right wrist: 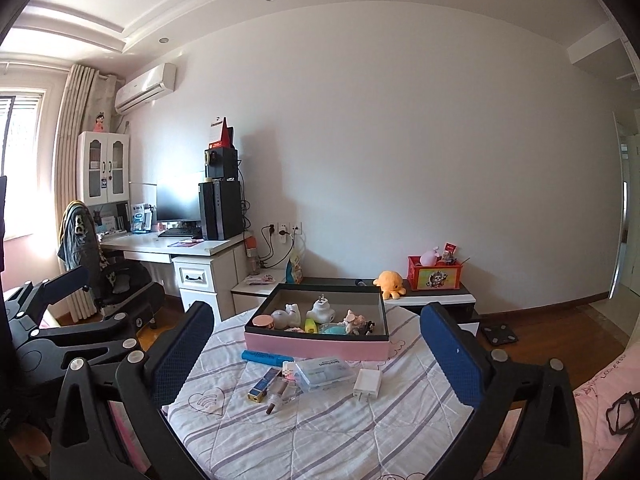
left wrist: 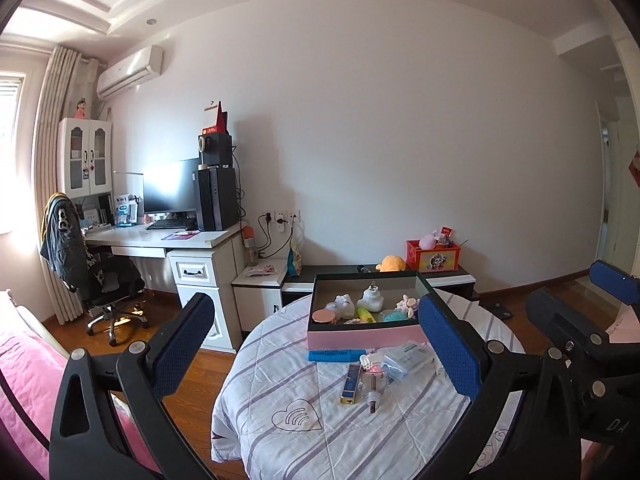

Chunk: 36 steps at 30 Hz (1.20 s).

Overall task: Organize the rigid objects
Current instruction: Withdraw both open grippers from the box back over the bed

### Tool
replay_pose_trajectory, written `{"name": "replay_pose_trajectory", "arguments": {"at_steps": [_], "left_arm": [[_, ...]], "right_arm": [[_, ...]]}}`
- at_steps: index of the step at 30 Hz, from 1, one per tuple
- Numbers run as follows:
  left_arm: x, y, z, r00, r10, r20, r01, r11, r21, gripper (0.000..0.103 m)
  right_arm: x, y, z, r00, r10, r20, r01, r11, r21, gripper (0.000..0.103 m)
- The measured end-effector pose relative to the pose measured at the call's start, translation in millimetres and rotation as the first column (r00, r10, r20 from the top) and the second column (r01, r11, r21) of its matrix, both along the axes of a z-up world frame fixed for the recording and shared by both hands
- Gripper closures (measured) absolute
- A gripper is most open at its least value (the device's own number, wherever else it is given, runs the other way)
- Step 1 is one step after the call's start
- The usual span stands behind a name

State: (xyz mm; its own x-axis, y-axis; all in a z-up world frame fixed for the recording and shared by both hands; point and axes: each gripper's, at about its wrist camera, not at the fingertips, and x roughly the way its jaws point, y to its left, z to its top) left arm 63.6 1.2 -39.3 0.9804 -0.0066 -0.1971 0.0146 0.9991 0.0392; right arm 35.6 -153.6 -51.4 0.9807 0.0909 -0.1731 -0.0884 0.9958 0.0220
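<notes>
Both tools held back from the round table [right wrist: 280, 440], pointing nearly level, so I can survey the whole layout before choosing a piece. Left gripper [left wrist: 316, 344]: jaws spread wide, nothing between the pads. Right gripper [right wrist: 316, 348]: likewise wide apart and empty.

The pink box [right wrist: 316, 346] stands at the table's far side, lid off, and already holds several small figurines, a round pink-lidded jar and a yellow item; I judge it the collecting bin. Loose pieces lie on the striped cloth just in front of it: blue marker [right wrist: 266, 357] against the box wall, clear case [right wrist: 324, 374], white charger [right wrist: 367, 385] to the right, dark blue tube [right wrist: 264, 387] and a brown-tipped stick [right wrist: 278, 396], these last two close together and overlapping the case's edge.

That crowding is the main obstacle; the charger, lying apart, looks the easiest first pick. Beyond the table: low cabinet [right wrist: 432, 300] with orange plush [right wrist: 389, 282] and red crate [right wrist: 434, 276], desk [right wrist: 168, 246] to the left, none in my path.
</notes>
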Motion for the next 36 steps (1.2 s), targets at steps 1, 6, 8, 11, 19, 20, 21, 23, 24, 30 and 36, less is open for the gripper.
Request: {"name": "replay_pose_trajectory", "arguments": {"at_steps": [1, 6, 8, 11, 19, 20, 21, 23, 24, 30, 36], "left_arm": [[1.2, -0.9, -0.7, 1.0, -0.002, -0.006, 0.002, 1.0, 0.0, 0.0], [9.6, -6.2, -6.6, 1.0, -0.017, -0.026, 0.017, 1.0, -0.003, 0.0], [12.5, -7.9, -8.9, 0.999, -0.022, -0.037, 0.022, 1.0, -0.002, 0.0], [17.9, -11.2, -13.2, 0.998, -0.026, -0.05, 0.026, 1.0, 0.001, 0.0], [34.8, -13.9, -24.5, 0.995, -0.058, -0.081, 0.059, 0.998, 0.007, 0.0], [38.5, -12.6, -27.9, 0.993, -0.074, -0.095, 0.074, 0.997, 0.003, 0.0], [43.7, -10.1, -32.7, 0.989, -0.093, -0.116, 0.093, 0.996, -0.007, 0.0], [56.2, -4.3, -44.8, 0.979, -0.106, -0.173, 0.102, 0.994, -0.031, 0.0], [62.5, -1.8, -51.9, 0.975, -0.1, -0.197, 0.094, 0.995, -0.041, 0.0], [107.8, 9.5, -107.3, 0.93, -0.056, -0.363, 0.048, 0.998, -0.03, 0.0], [146.2, 5.8, -150.3, 0.878, -0.047, -0.476, 0.052, 0.999, -0.002, 0.0]], "right_arm": [[1.4, -1.5, -0.4, 1.0, -0.002, -0.002, 0.002, 1.0, 0.002, 0.0], [5.0, -6.1, -4.2, 1.0, -0.017, -0.02, 0.017, 1.0, 0.002, 0.0], [7.0, -7.3, -5.6, 0.999, -0.022, -0.028, 0.023, 1.0, 0.004, 0.0], [9.8, -10.5, -8.2, 0.999, -0.028, -0.037, 0.029, 1.0, 0.008, 0.0], [23.1, -16.5, -17.2, 0.997, -0.024, -0.069, 0.025, 1.0, 0.014, 0.0], [25.9, -17.1, -19.3, 0.997, -0.022, -0.075, 0.023, 1.0, 0.015, 0.0], [29.6, -17.7, -21.8, 0.996, -0.021, -0.084, 0.022, 1.0, 0.016, 0.0], [40.0, -19.7, -30.9, 0.993, -0.016, -0.116, 0.018, 1.0, 0.016, 0.0], [45.7, -20.6, -36.0, 0.991, -0.017, -0.133, 0.019, 1.0, 0.017, 0.0], [83.4, -33.5, -75.9, 0.965, -0.027, -0.262, 0.037, 0.999, 0.033, 0.0], [118.1, -46.4, -108.9, 0.933, -0.027, -0.359, 0.048, 0.998, 0.048, 0.0]]}}
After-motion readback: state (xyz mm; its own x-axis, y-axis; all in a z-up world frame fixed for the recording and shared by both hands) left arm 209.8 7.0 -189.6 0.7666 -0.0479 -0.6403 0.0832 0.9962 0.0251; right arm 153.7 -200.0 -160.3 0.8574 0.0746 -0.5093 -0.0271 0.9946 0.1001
